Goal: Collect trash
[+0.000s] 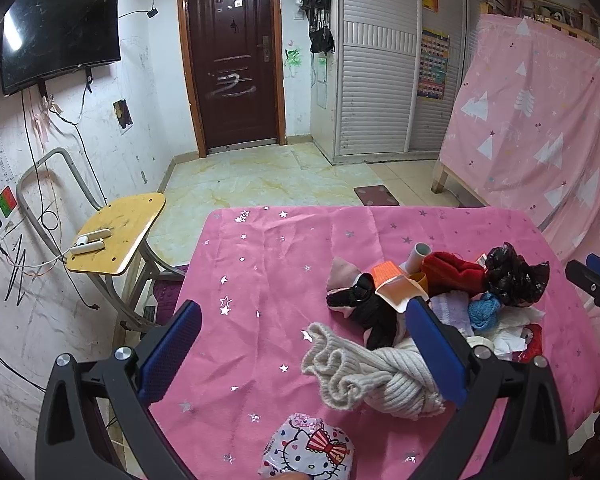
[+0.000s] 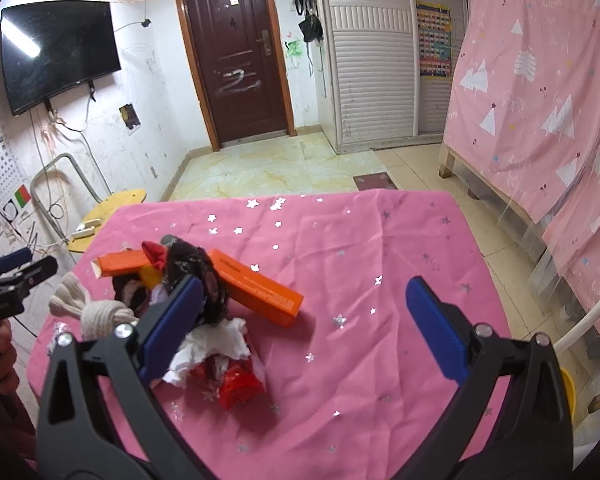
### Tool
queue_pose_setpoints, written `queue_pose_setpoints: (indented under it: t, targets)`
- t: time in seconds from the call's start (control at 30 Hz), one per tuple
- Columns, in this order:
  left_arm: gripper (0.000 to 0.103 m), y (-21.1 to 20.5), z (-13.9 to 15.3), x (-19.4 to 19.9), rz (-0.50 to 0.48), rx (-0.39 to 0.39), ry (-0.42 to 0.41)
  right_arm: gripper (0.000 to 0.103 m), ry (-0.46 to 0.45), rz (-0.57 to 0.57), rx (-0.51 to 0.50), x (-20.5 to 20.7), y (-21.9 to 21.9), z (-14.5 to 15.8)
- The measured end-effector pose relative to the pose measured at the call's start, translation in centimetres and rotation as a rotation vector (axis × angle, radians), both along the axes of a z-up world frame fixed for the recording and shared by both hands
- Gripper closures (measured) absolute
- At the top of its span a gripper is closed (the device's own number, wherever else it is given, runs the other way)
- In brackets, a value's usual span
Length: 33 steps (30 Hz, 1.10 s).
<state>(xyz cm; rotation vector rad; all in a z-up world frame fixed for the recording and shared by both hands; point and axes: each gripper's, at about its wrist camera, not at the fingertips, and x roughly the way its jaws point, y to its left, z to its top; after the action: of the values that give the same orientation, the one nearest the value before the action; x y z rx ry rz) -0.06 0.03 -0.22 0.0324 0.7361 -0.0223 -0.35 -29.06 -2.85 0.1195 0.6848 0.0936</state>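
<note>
A pile of clothes and trash lies on the pink star cloth of the table (image 1: 260, 264). In the left wrist view I see a Hello Kitty wrapper (image 1: 308, 452) at the near edge, a cream knit sock (image 1: 364, 380), a black crumpled bag (image 1: 512, 272), white tissue (image 1: 512, 332) and an orange box (image 1: 392, 280). My left gripper (image 1: 304, 352) is open above the cloth, left of the pile. In the right wrist view an orange box (image 2: 260, 288), white tissue (image 2: 216, 344) and a red wrapper (image 2: 236, 384) lie by my open right gripper (image 2: 304, 320).
A yellow stool (image 1: 116, 236) with a power strip stands left of the table. A pink-curtained bed frame (image 2: 540, 120) stands to the right. A dark door (image 1: 232, 52) and tiled floor lie beyond. A yellow bin edge (image 2: 568, 392) shows at the lower right.
</note>
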Motion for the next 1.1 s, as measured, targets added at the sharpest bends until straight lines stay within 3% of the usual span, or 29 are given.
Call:
queue_pose_setpoints:
  t: [1.1]
  targets:
    - [0.009, -0.18, -0.02, 0.01, -0.006, 0.002, 0.003, 0.006, 0.009, -0.002, -0.006, 0.58, 0.12, -0.4]
